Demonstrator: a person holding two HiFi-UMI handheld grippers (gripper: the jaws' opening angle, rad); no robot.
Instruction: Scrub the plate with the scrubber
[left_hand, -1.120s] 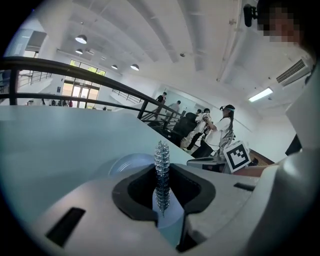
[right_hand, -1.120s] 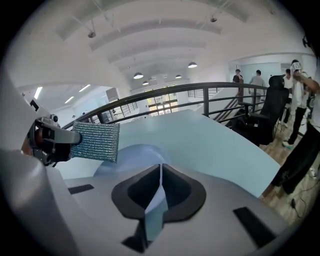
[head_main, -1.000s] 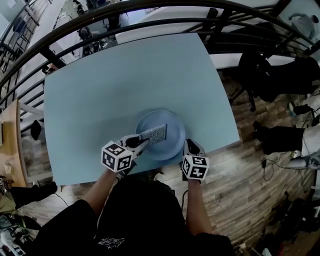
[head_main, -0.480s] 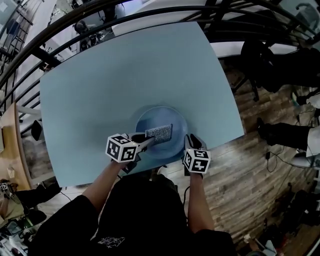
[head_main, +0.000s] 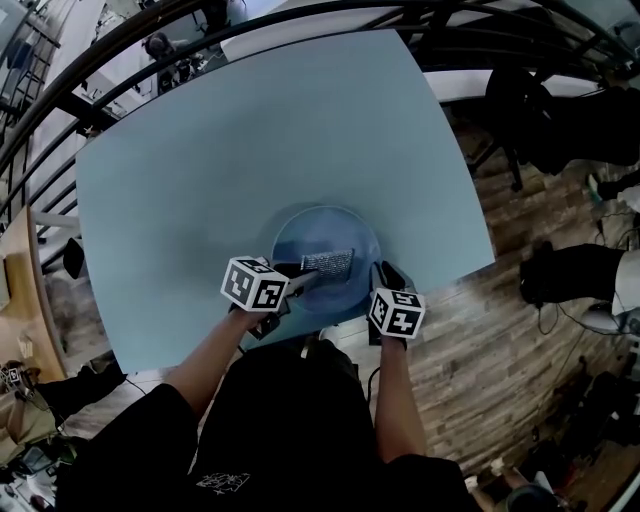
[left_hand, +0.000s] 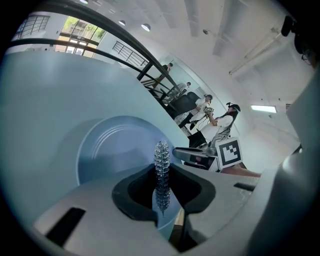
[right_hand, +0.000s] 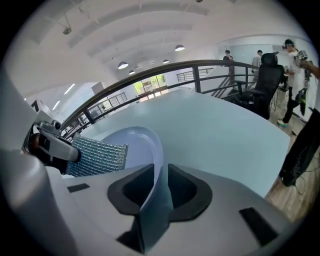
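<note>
A light blue plate (head_main: 312, 228) lies near the front edge of the pale blue table (head_main: 200, 170). A silvery mesh scrubber (head_main: 328, 262) rests flat on the plate's middle, with my left gripper (head_main: 300, 273) shut on its left end. In the left gripper view the scrubber (left_hand: 161, 162) stands edge-on between the jaws, over the plate (left_hand: 110, 145). My right gripper (head_main: 381, 277) is shut on the plate's right rim. The right gripper view shows that rim (right_hand: 156, 165) pinched between the pads, with the scrubber (right_hand: 97, 156) and the left gripper (right_hand: 50, 142) to the left.
A dark curved railing (head_main: 250, 20) runs behind the table. Wooden floor (head_main: 480, 330) lies to the right, with a black office chair (head_main: 560, 120) beyond it. People stand far off in the left gripper view (left_hand: 220, 125).
The scrubber has slid a little to the right across the plate in my left gripper. My right gripper keeps its hold on the rim. The head view has shifted slightly.
</note>
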